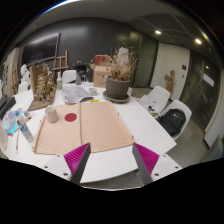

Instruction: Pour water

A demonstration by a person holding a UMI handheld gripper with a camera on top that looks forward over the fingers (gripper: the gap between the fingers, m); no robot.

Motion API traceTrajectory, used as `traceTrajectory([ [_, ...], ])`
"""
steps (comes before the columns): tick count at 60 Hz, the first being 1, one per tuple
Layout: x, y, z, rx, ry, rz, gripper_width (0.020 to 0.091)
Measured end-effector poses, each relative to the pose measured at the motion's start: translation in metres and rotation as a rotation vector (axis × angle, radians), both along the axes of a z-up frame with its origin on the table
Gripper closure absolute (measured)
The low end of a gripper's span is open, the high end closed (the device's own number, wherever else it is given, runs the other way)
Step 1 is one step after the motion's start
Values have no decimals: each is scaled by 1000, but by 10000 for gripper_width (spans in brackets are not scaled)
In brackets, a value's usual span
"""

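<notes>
My gripper (112, 160) hangs above the near edge of a white table (143, 125). It is open, its magenta pads (78, 160) spread wide with only bare tabletop between them. A brown paper sheet (88, 128) lies on the table just beyond the fingers. On the sheet's far left stands a small tan cup (51, 114), and a flat red disc (70, 117) lies right beside it. A clear bottle-like item with blue on it (14, 123) lies further left, near the table's edge. Everything is well ahead of the fingers.
At the table's far end a potted dry plant (118, 86) stands among papers (76, 94) and boxes (100, 74). White chairs (158, 97) line the right side, one holding a dark backpack (172, 121). Shelving (44, 82) stands at the far left.
</notes>
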State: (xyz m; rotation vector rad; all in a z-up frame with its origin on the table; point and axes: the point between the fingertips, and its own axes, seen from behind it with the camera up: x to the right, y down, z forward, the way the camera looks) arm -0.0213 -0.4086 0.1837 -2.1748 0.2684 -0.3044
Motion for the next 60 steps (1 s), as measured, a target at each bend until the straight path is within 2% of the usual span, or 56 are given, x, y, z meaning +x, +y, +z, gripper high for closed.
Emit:
traceTrajectory([
  [9, -47, 5, -8, -16, 4, 75, 245],
  [29, -285, 18, -56, -1, 66, 287, 247],
  [39, -383, 55, -80, 42, 104, 377, 247],
  [45, -419, 97, -95, 80, 100, 398, 248],
  [60, -443, 205, -118, 180, 60, 344, 248],
])
